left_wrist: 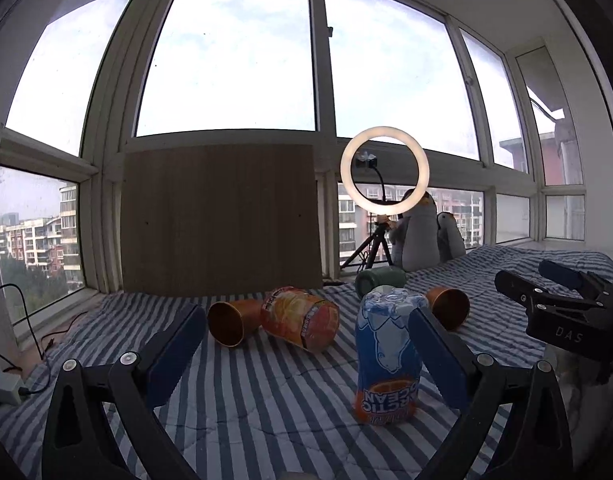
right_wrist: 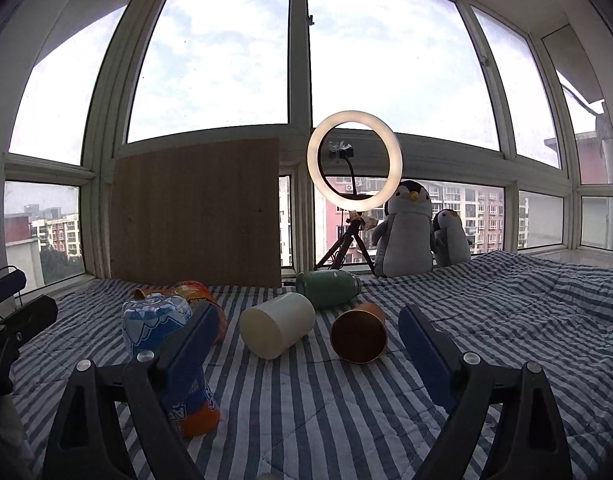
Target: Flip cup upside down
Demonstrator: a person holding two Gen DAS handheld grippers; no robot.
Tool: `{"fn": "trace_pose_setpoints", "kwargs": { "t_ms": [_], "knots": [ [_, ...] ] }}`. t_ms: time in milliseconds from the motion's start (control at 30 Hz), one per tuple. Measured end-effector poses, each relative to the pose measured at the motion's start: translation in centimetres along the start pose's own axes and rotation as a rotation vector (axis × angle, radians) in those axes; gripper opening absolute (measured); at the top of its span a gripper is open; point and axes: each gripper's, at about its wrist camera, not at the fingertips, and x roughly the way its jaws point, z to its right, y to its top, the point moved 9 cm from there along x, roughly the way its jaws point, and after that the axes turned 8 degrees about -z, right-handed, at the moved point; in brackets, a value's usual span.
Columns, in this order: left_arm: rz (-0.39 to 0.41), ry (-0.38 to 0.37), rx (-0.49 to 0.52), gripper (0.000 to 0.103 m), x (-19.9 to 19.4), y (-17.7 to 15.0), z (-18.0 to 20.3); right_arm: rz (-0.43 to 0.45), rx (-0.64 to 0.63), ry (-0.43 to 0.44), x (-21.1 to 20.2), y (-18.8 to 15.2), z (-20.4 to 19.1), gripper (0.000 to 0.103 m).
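Observation:
Several cups lie on a striped bed. A blue Arctic Ocean cup (left_wrist: pixel 387 356) stands upside down just inside my open left gripper (left_wrist: pixel 306 320), near its right finger. It shows at the left of the right wrist view (right_wrist: pixel 162 344). An orange printed cup (left_wrist: pixel 300 322) and two copper cups (left_wrist: pixel 226 322) (left_wrist: pixel 448 306) lie on their sides. In the right wrist view a white cup (right_wrist: pixel 276 326), a copper cup (right_wrist: pixel 359 334) and a green cup (right_wrist: pixel 328 288) lie on their sides ahead of my open, empty right gripper (right_wrist: pixel 308 324).
A wooden board (left_wrist: pixel 222 216) leans against the window. A ring light on a tripod (right_wrist: pixel 354 168) and two plush penguins (right_wrist: pixel 408 228) stand at the bed's far edge. My right gripper shows at the right of the left wrist view (left_wrist: pixel 546 284). Cables and a power strip (left_wrist: pixel 2 384) lie left.

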Motion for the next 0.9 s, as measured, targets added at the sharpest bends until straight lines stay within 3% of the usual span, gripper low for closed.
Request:
{"fn": "trace_pose_setpoints", "kwargs": {
  "t_ms": [900],
  "knots": [
    [-0.027, -0.006, -0.011, 0.102, 0.82, -0.32, -0.23, 0.002, 0.043, 0.009, 0.01, -0.01, 0.64, 0.090]
  ]
}}
